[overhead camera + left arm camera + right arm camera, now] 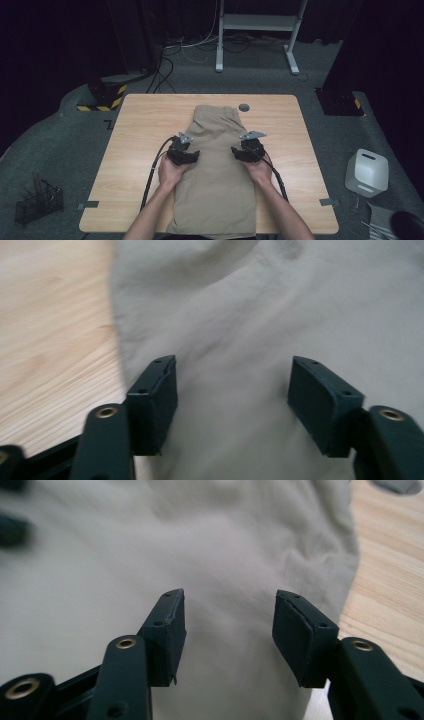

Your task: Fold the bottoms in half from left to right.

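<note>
Looking down from the high view, I saw the tan trousers point(216, 165) lying lengthwise along the middle of the table point(140, 150), folded into a long narrow strip that ran from the far half of the tabletop to the near edge and hung slightly over it. My left gripper point(186, 150) sat on the strip's left edge and my right gripper point(245, 148) on its right edge, roughly level with each other about midway along the cloth.

In the left gripper view the jaws stood wide apart over the fabric, with nothing pinched between the pads point(155, 400) — the cloth edge and bare wood lay just off to one side. The right gripper view showed the same: jaws well open above the cloth near its border, gripping nothing.

As I judged it, the lengthwise fold was done — the strip looked fairly even, though a soft wrinkle showed near the far end. What remained, I reckoned, was to take hold of the cloth and fold the strip across itself into a shorter bundle. No grip had been made yet. A small grey disc point(244, 107) lay on the table just beyond the far right corner of the trousers, clear of the work.
</note>
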The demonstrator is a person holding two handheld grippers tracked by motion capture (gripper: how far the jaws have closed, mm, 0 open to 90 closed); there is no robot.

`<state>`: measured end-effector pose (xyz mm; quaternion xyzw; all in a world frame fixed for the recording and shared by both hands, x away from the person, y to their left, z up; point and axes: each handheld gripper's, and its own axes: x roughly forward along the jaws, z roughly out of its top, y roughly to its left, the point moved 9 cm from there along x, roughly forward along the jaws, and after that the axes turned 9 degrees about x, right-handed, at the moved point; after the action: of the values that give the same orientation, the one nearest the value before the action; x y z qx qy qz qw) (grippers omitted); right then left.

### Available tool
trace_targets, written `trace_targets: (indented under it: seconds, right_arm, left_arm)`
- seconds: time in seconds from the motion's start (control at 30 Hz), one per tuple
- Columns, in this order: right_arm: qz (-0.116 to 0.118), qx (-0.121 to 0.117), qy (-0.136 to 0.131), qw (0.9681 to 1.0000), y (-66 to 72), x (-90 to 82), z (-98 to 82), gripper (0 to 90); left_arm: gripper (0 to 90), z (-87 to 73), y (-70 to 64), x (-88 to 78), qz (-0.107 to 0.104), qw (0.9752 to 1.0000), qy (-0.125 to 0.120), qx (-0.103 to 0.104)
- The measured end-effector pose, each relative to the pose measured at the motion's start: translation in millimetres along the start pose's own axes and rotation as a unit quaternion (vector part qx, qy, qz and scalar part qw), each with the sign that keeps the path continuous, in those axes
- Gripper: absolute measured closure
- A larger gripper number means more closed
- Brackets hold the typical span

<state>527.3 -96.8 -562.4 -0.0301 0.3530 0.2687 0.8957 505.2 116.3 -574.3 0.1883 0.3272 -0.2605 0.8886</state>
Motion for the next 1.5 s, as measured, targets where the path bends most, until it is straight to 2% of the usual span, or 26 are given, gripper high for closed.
trace_targets:
  seconds: [0.07, 0.17, 0.2, 0.3, 0.4, 0.43, 0.47, 0.57, 0.67, 0.77, 0.9, 0.97, 1.0, 1.03, 1.1, 1.13, 1.17, 1.23, 1.3, 1.43, 1.5]
  right_arm:
    - [0.009, 0.000, 0.003, 1.0000, 8.8, -18.1, -4.4, 49.4]
    - [0.025, -0.034, 0.024, 0.9988, 27.7, -39.8, -21.7, 50.8]
    - [0.030, -0.041, 0.030, 0.9983, 33.3, -44.5, -28.4, 51.1]
    - [0.036, -0.050, 0.050, 0.9969, 43.9, -48.5, -46.3, 51.4]
    - [0.019, -0.061, 0.073, 0.9953, 41.7, -38.5, -60.4, 51.6]
    - [0.019, -0.059, 0.076, 0.9952, 39.8, -35.4, -61.9, 52.3]
    - [0.022, -0.057, 0.067, 0.9959, 37.8, -33.6, -60.3, 53.0]
    - [0.022, -0.064, 0.066, 0.9955, 29.4, -25.1, -51.6, 52.7]
    - [0.026, -0.066, 0.061, 0.9956, 14.6, -13.3, -39.0, 52.7]
    - [0.019, -0.058, 0.053, 0.9967, -0.6, -0.8, -25.8, 52.6]
    - [0.006, -0.045, 0.058, 0.9973, -11.0, 10.7, -13.4, 52.0]
    - [0.004, -0.042, 0.061, 0.9972, -11.7, 12.0, -11.8, 50.8]
    - [0.003, -0.040, 0.065, 0.9970, -11.8, 11.0, -12.2, 48.5]
    - [0.003, -0.031, 0.068, 0.9972, -12.3, 6.4, -11.7, 46.3]
    - [0.023, 0.004, 0.042, 0.9988, -12.5, -9.2, -7.3, 46.1]
    - [0.026, 0.021, 0.026, 0.9991, -13.9, -18.2, -5.3, 46.0]
    - [0.023, 0.025, 0.018, 0.9993, -15.8, -23.9, -4.7, 45.6]
    - [-0.002, 0.023, 0.016, 0.9996, -22.7, -34.0, -7.9, 43.3]
    - [-0.018, 0.023, 0.024, 0.9993, -28.6, -36.0, -13.7, 41.1]
    - [-0.032, 0.038, 0.042, 0.9979, -35.0, -30.6, -28.4, 38.5]
    - [-0.034, 0.042, 0.048, 0.9974, -34.1, -26.1, -33.8, 37.6]
  left_arm:
    - [38.4, -4.3, -7.6, -14.0, -0.011, 0.9999, -0.002, 0.006]
    - [38.4, -14.3, -28.3, -38.5, -0.031, 0.9985, -0.007, 0.045]
    - [38.5, -18.0, -35.3, -43.4, -0.036, 0.9980, -0.007, 0.051]
    - [38.6, -29.1, -47.8, -49.5, -0.046, 0.9964, -0.002, 0.072]
    - [38.4, -36.3, -48.2, -42.5, -0.039, 0.9957, 0.011, 0.083]
    - [37.7, -35.4, -46.6, -40.1, -0.041, 0.9965, 0.003, 0.072]
    - [37.4, -34.0, -43.0, -36.7, -0.043, 0.9972, 0.001, 0.061]
    - [36.6, -28.4, -35.6, -26.7, -0.046, 0.9982, -0.005, 0.039]
    - [36.1, -19.0, -28.3, -15.0, -0.039, 0.9987, -0.005, 0.033]
    - [35.9, -7.2, -18.0, 1.1, -0.037, 0.9992, -0.009, 0.014]
    - [35.8, 2.2, -7.6, 12.7, -0.034, 0.9994, 0.001, 0.006]
    - [35.9, 3.8, -7.0, 10.2, -0.046, 0.9988, 0.019, -0.004]
    - [35.7, 5.9, -5.0, 3.3, -0.051, 0.9984, 0.022, -0.009]
    - [35.5, 7.9, -3.0, -4.6, -0.049, 0.9986, 0.013, -0.014]
    - [36.3, 9.1, 3.1, -21.2, -0.039, 0.9989, -0.006, -0.025]
    - [36.3, 7.8, 5.5, -25.8, -0.036, 0.9990, -0.006, -0.028]
    - [35.7, 3.5, 9.5, -30.0, -0.030, 0.9991, 0.001, -0.031]
    - [33.0, -6.7, 13.4, -30.1, -0.030, 0.9984, 0.018, -0.043]
    - [31.3, -15.7, 13.8, -27.0, -0.035, 0.9974, 0.029, -0.056]
    - [28.4, -24.9, 8.8, -17.9, -0.042, 0.9961, 0.036, -0.069]
    - [27.8, -24.6, 5.1, -14.8, -0.041, 0.9964, 0.036, -0.064]
